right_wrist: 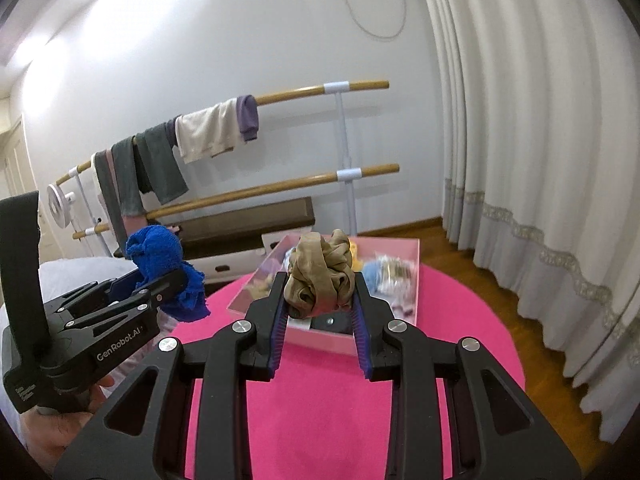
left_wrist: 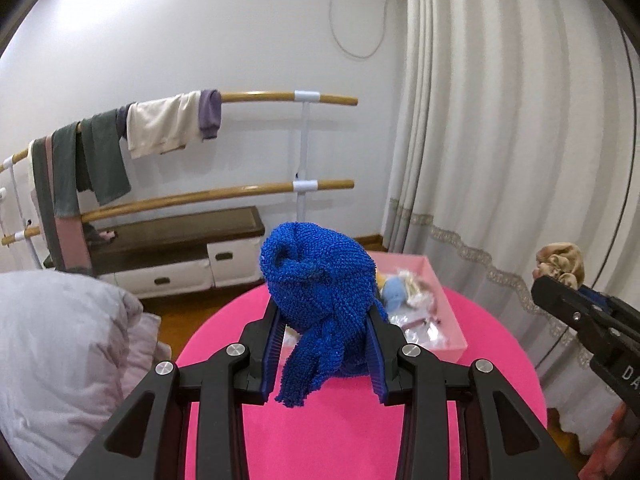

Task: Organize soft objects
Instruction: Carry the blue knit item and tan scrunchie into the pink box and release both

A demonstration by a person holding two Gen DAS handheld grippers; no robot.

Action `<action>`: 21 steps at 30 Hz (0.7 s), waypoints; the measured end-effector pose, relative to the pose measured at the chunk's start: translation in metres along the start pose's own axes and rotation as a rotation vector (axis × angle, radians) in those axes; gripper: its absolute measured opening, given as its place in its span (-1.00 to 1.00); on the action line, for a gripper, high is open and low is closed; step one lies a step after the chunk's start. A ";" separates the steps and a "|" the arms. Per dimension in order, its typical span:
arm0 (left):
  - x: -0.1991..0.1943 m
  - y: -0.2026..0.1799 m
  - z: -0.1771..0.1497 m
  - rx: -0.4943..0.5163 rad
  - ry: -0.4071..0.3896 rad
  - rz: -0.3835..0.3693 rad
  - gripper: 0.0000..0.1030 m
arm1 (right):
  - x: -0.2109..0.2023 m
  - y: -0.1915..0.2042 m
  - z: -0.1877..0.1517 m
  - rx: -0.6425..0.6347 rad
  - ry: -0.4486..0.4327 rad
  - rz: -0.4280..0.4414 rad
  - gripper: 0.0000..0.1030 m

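Observation:
My left gripper (left_wrist: pixel 325 312) is shut on a bunched blue knitted cloth (left_wrist: pixel 318 284) and holds it in the air above the round pink table (left_wrist: pixel 340 432). It also shows at the left of the right wrist view (right_wrist: pixel 166 280) with the blue cloth (right_wrist: pixel 160 256). My right gripper (right_wrist: pixel 320 294) is shut on a crumpled tan stocking bundle (right_wrist: pixel 320 276), held above the near edge of a pink box (right_wrist: pixel 332 336). In the left wrist view the right gripper (left_wrist: pixel 560 284) enters at the right edge with the tan bundle (left_wrist: pixel 562 260).
The pink box (left_wrist: pixel 448 304) at the table's far side holds a light blue soft item (right_wrist: pixel 374 272), a yellow one and clear packets. Behind stand a wooden double-bar rack (right_wrist: pixel 320 92) with hanging clothes, a low bench, white curtains (right_wrist: pixel 540 120) and a grey duvet (left_wrist: pixel 60 340).

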State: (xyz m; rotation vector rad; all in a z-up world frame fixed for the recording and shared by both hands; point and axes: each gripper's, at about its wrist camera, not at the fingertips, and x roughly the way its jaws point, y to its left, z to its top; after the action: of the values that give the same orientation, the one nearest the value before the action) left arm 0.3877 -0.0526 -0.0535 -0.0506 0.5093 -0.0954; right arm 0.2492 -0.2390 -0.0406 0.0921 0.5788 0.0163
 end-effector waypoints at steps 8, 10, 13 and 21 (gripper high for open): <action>0.012 -0.003 0.019 0.011 -0.027 -0.015 -0.35 | 0.012 -0.008 0.019 -0.012 -0.012 -0.009 -0.46; 0.020 -0.004 0.023 0.018 -0.028 -0.015 -0.35 | 0.019 -0.012 0.023 -0.011 -0.002 -0.006 -0.46; 0.042 -0.008 0.031 0.022 -0.012 -0.022 -0.35 | 0.036 -0.019 0.030 -0.005 0.021 0.000 -0.46; 0.124 -0.015 0.052 0.029 0.074 -0.035 -0.34 | 0.108 -0.043 0.047 0.014 0.126 0.025 -0.45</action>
State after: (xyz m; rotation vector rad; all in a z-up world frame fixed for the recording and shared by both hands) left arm 0.5193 -0.0787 -0.0670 -0.0273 0.5809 -0.1395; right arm 0.3644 -0.2808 -0.0645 0.1129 0.7037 0.0426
